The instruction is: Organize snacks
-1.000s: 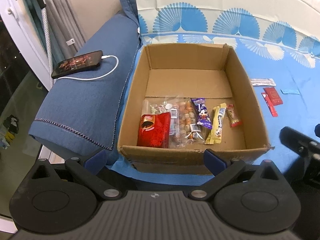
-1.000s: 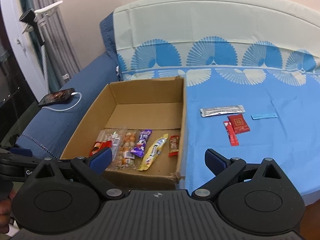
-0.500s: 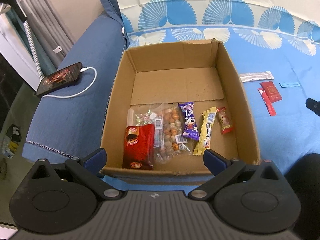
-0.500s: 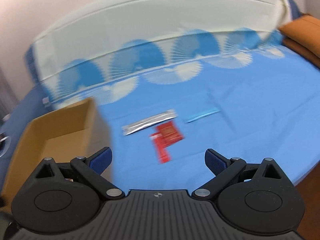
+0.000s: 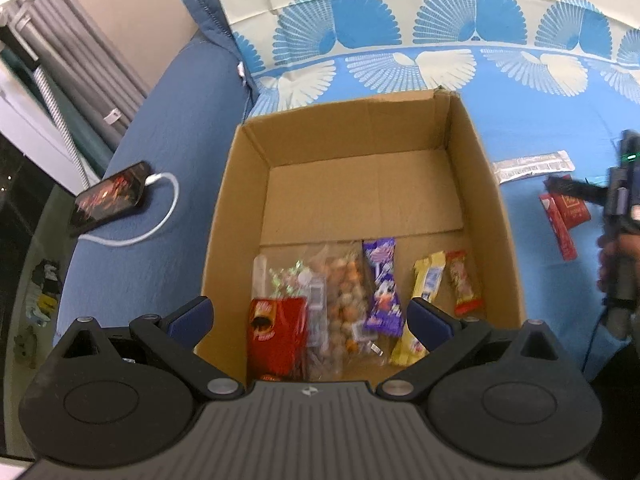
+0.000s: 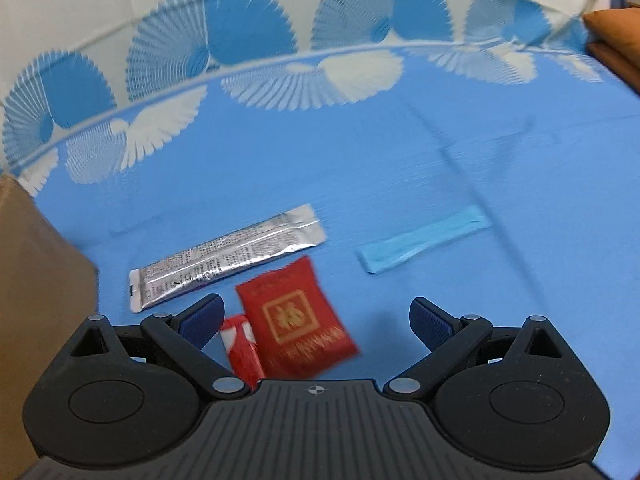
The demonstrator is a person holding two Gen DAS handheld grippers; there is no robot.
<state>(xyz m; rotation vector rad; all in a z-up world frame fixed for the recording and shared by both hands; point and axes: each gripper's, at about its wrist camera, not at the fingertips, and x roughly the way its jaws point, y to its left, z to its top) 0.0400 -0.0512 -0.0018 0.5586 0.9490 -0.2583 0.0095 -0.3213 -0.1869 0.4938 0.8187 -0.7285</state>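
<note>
The left gripper (image 5: 308, 314) hangs spread wide over the near end of the cardboard box (image 5: 236, 208), gripping nothing. Inside, along the near wall, lie a red bag (image 5: 276, 340), clear candy bags (image 5: 336, 300), a purple wrapper (image 5: 382, 284), a yellow bar (image 5: 424, 296) and a small red packet (image 5: 462, 284); the far half is bare. The right gripper (image 6: 316, 318), also spread and unladen, is above a red pouch (image 6: 296, 316) and red stick (image 6: 240, 344) on the blue sheet (image 6: 400, 160), with a silver sachet (image 6: 224, 258) and blue strip (image 6: 424, 238) beyond.

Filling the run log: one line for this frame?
left tongs open over cardboard box | right tongs open above red square packet | silver sachet on bedsheet
</note>
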